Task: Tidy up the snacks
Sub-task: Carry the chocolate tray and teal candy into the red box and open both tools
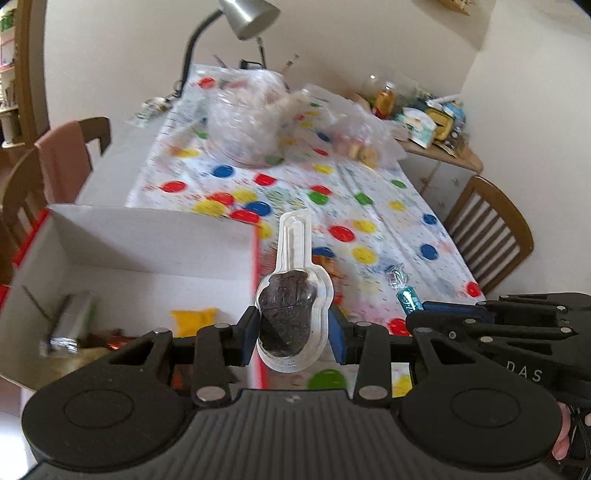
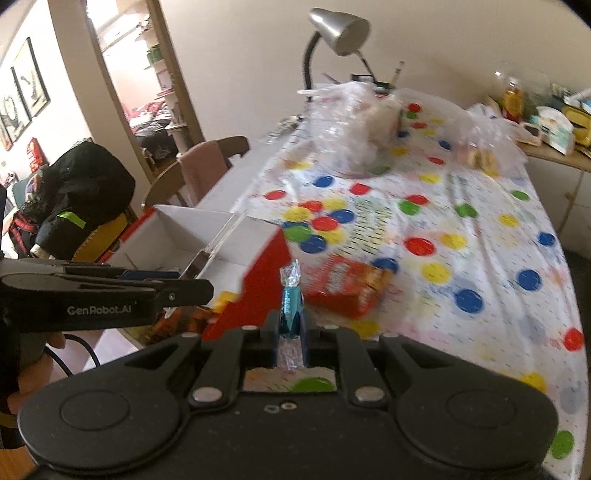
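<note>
My left gripper point(image 1: 293, 332) is shut on a clear plastic spoon-shaped pack with a dark chocolate lump point(image 1: 286, 314) inside. It hovers at the right wall of a white box with red sides point(image 1: 147, 243), which holds a yellow pack point(image 1: 194, 319) and other wrappers. My right gripper point(image 2: 290, 332) is shut on a blue-wrapped candy point(image 2: 290, 308) with clear twisted ends. From the left wrist view that candy point(image 1: 406, 297) pokes out of the right gripper point(image 1: 421, 308). In the right wrist view the left gripper point(image 2: 184, 275) holds the clear pack point(image 2: 218, 240) over the box point(image 2: 258, 258).
An orange-red snack bag point(image 2: 347, 284) lies on the dotted tablecloth point(image 2: 480, 240) right of the box. Clear plastic bags point(image 1: 251, 114) and a desk lamp point(image 1: 240, 22) stand at the far end. Wooden chairs point(image 1: 491, 236) flank the table; a cluttered cabinet point(image 1: 436, 129) is at far right.
</note>
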{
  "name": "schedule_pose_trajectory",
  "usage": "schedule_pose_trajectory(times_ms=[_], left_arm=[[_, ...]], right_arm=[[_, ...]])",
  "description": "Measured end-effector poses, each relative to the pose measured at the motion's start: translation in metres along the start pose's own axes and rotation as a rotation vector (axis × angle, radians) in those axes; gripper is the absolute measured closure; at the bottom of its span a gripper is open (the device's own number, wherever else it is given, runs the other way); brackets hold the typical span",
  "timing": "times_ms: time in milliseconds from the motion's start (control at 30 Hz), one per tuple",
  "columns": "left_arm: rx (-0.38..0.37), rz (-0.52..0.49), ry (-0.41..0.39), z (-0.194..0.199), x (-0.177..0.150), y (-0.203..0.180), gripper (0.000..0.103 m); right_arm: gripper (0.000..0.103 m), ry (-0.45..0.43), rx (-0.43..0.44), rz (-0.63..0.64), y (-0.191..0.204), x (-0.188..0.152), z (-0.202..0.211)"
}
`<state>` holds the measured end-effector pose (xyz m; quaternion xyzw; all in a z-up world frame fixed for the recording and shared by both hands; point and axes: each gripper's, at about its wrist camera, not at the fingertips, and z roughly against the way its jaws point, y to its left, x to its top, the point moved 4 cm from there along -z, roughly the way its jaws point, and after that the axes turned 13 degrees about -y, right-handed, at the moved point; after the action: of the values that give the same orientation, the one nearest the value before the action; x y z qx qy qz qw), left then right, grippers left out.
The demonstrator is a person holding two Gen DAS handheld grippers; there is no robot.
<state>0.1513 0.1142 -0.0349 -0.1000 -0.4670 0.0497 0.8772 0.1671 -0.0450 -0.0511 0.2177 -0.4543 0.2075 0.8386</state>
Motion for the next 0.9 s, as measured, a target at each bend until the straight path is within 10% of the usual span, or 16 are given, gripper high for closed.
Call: schedule_pose_trajectory(times_ms=[900], left_arm=[[0.230, -0.031, 0.098, -0.014, 0.003, 0.179, 0.065]], right_arm=[[0.093, 0.145, 0.020, 0.072, 0.097, -0.007, -0.143]])
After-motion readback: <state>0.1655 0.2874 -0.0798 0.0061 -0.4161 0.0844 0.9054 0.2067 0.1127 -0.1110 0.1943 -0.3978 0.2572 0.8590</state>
